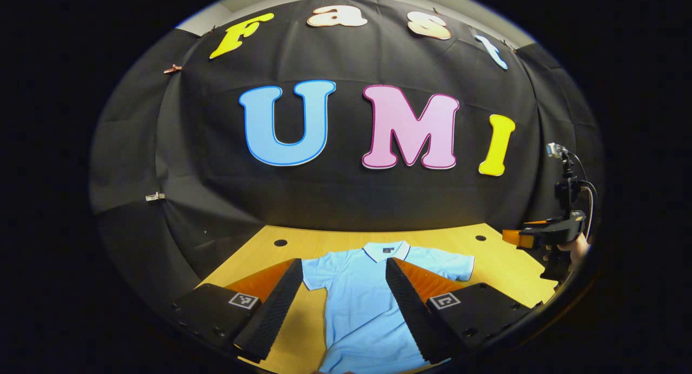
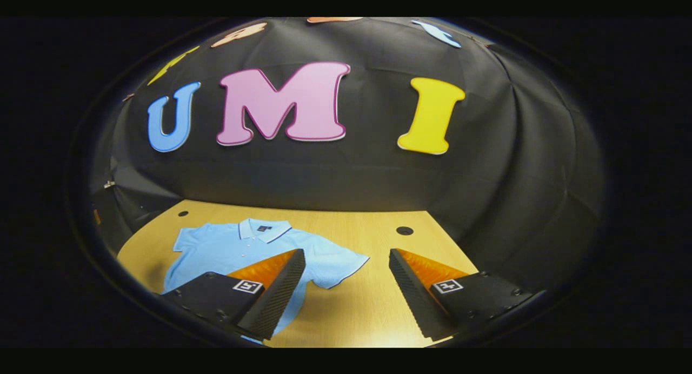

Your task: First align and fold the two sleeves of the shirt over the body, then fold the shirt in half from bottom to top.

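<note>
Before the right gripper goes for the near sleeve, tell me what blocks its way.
Nothing visible does. The right gripper is open above bare table, and the shirt's near sleeve lies flat, uncovered, just ahead.

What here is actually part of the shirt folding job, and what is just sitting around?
Part of the job:
- light blue polo shirt, flat on the table, sleeves not yet folded
- left gripper, open above the shirt
- right gripper, open, near the shirt's sleeve

Just there:
- wooden table with round holes
- black cloth wall
</note>
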Action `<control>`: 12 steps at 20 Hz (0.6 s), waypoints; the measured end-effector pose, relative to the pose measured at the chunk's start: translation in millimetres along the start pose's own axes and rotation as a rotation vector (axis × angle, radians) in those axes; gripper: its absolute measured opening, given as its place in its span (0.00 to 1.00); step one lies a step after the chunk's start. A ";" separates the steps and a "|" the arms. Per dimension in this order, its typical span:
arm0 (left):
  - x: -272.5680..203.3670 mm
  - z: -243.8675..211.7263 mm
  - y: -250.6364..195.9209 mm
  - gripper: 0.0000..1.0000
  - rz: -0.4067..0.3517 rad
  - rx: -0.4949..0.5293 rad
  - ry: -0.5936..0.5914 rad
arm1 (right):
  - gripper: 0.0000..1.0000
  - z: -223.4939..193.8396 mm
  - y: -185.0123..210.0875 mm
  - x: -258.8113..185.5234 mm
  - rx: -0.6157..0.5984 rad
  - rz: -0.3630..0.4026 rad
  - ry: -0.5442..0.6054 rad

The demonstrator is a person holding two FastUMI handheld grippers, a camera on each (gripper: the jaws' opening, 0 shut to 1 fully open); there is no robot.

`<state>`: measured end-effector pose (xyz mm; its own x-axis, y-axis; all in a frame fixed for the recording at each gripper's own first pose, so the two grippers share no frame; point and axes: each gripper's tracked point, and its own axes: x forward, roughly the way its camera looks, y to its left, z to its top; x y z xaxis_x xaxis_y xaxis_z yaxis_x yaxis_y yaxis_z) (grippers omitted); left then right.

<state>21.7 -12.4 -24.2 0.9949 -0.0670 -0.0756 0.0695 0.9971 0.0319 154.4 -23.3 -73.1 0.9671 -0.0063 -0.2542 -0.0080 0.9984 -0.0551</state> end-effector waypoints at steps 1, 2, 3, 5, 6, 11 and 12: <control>3.8 -2.5 1.8 0.99 0.010 -0.005 0.004 | 0.97 -9.2 -1.4 18.2 0.006 -0.003 0.036; 6.3 -5.3 0.5 0.99 0.010 -0.010 0.010 | 0.97 -19.6 -1.8 35.5 0.025 0.001 0.074; 11.1 -9.9 -1.3 0.99 0.010 -0.011 0.017 | 0.98 -31.0 -1.4 52.2 0.037 0.011 0.114; 17.5 -16.6 -1.8 0.99 0.009 -0.006 0.023 | 0.95 -57.0 -7.3 85.1 0.030 0.007 0.180; 22.0 -21.0 -2.3 0.99 0.011 -0.009 0.034 | 0.98 -67.3 -8.4 99.5 0.030 0.004 0.206; 49.1 -45.2 5.7 0.99 0.050 -0.099 0.094 | 1.00 -98.3 -17.3 156.4 -0.024 -0.031 0.268; 54.1 -47.7 9.5 0.99 0.061 -0.105 0.097 | 0.98 -104.1 -15.3 164.1 -0.025 -0.026 0.288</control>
<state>72.6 -4.7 -75.6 0.9850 -0.0073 -0.1725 -0.0039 0.9979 -0.0645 286.8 -45.4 -214.5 0.8550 -0.0508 -0.5162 0.0058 0.9961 -0.0884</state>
